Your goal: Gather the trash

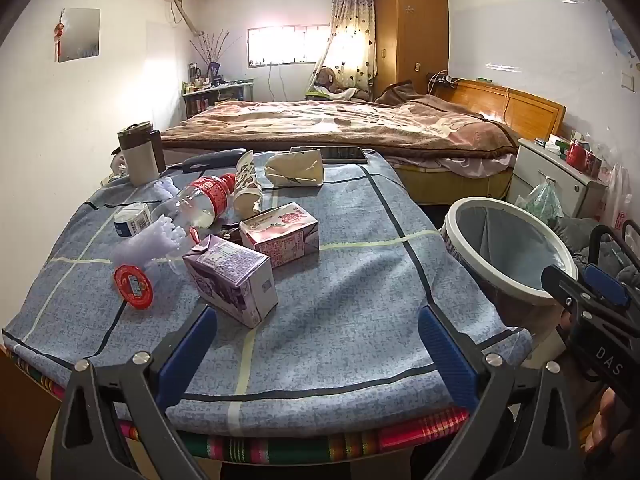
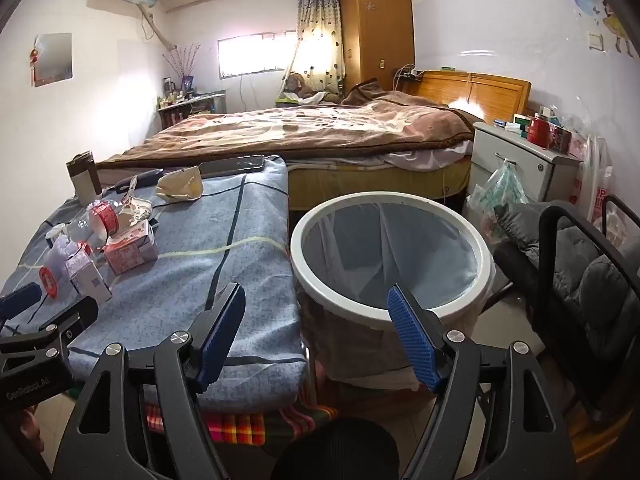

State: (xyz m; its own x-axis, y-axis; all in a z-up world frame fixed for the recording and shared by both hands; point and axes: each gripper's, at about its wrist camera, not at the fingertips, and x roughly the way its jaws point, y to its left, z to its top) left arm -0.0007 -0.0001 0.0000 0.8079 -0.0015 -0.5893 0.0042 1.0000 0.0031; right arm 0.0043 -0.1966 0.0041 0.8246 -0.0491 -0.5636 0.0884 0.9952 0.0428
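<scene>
- the left gripper [image 1: 316, 354] hangs over the near edge of the cloth-covered table [image 1: 360, 288], jaws spread wide with nothing between them.
- the nearest piece of trash is the purple carton [image 1: 232, 282], lying on its side just ahead of the gripper and a little to its left; its long axis runs diagonally, from far-left to near-right, with one corner pointing toward the left finger.
- just behind it lies the pink carton [image 1: 284, 234], then the clear bottle with a red label [image 1: 204, 200] on its side, a crumpled paper cup [image 1: 246, 188] and a red round lid [image 1: 133, 286] off to the left (all bunched on the table's left half).
- the right gripper [image 2: 316, 338] is also spread and empty, and points at the gap between the table edge and the white-rimmed bin [image 2: 392, 264], which stands on the floor just right of the table.
- judgement: the left hand is much nearer the cartons and the right nearer the bin, so a left-hand pick would need the jaws turned across the purple carton's short side, then a carry rightward past the table edge.
</scene>
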